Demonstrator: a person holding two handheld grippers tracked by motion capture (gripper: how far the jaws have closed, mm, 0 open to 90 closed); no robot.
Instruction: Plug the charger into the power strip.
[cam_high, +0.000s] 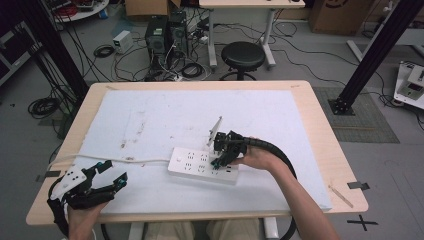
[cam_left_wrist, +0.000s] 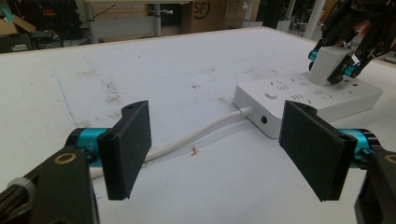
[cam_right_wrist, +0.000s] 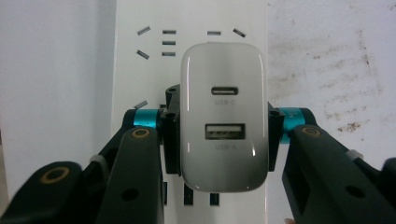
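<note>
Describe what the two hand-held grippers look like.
Both are black frames with teal-blue collars and flat black jaw pads. The left hand-held gripper carries a grey three-cornered plate on top. A ribbed black cable trails from the right hand-held gripper.

1. The white charger carries "USB-C" printed in grey just under its small oval port, in the right gripper view.
2. The same charger carries "USB-A" in fainter grey just under its wider rectangular port.
3. In the left gripper view, a brown cardboard box beyond the far edge of the surface shows a dark mark reading "SF".
</note>
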